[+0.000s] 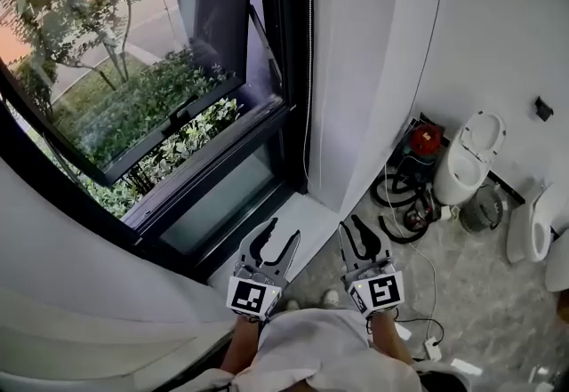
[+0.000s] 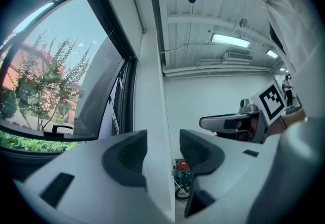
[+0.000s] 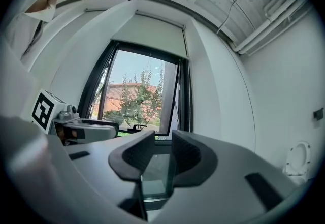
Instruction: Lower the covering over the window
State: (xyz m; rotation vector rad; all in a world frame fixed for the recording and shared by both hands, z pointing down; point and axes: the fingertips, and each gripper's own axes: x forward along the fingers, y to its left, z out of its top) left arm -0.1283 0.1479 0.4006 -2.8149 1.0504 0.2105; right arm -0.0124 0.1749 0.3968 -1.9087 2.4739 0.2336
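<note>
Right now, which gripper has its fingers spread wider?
The left gripper: its fingers stand clearly apart in a wide V. The right gripper has its fingers closer together, though also open. Neither holds anything.

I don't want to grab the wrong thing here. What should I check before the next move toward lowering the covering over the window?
1. Left gripper open, nothing between its jaws: ok.
2. Right gripper open, nothing between its jaws: ok.
3. Thin cord hangs free beside the window: ok.
4. A gripper on the cord: not ok, both are well apart from it.
5. Open sash clear of the drop path: cannot tell.
</note>
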